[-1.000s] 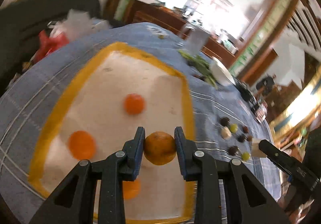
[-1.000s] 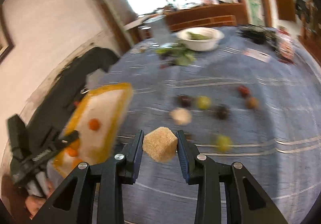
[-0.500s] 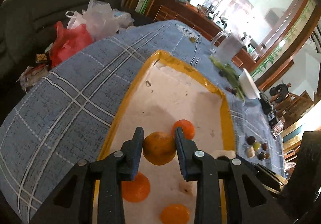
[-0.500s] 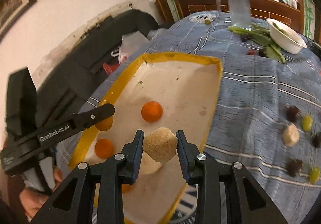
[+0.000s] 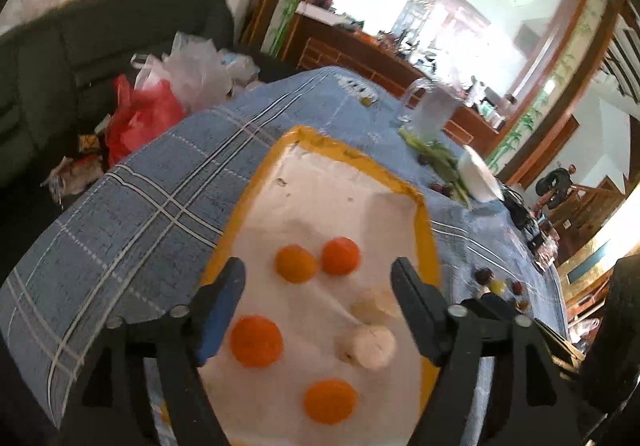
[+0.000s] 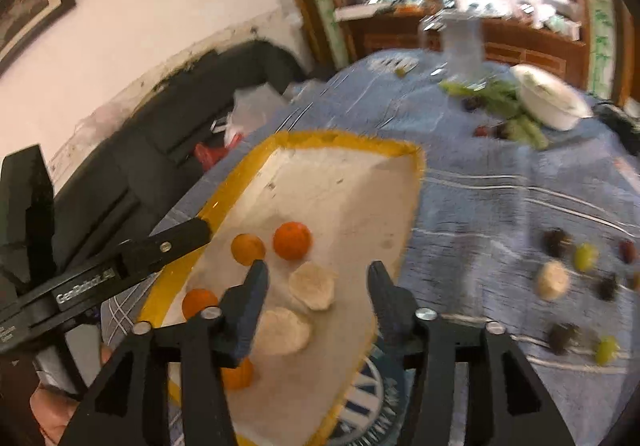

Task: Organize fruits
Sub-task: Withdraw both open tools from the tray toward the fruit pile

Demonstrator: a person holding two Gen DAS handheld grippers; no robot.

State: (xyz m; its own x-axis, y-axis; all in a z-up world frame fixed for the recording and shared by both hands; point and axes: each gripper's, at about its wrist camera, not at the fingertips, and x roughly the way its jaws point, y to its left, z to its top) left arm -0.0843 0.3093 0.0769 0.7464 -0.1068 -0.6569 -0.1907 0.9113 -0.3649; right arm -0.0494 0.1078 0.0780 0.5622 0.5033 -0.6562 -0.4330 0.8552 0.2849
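Note:
A white tray with a yellow rim [image 5: 256, 182] [image 6: 240, 174] lies on the blue checked tablecloth. In it lie several oranges [image 5: 296, 263] [image 6: 292, 240] and two pale beige fruits [image 5: 366, 341] [image 6: 313, 285]. My left gripper [image 5: 318, 292] is open and empty above the tray. My right gripper [image 6: 318, 288] is open and empty above the tray's near right part. The left gripper's finger [image 6: 176, 238] shows in the right wrist view over the tray's left rim. Small dark, green and pale fruits [image 6: 568, 266] [image 5: 498, 286] lie on the cloth to the right.
A white bowl [image 6: 550, 102] [image 5: 478, 178], green leaves [image 6: 500, 98] and a glass jug [image 6: 464, 42] [image 5: 434, 114] stand at the far side of the table. A dark sofa [image 5: 60, 62] with plastic bags [image 5: 152, 106] lies left of the table.
Both grippers have opened. The orange from the left gripper and the beige fruit from the right gripper now lie in the tray. Both grippers have drawn back a little.

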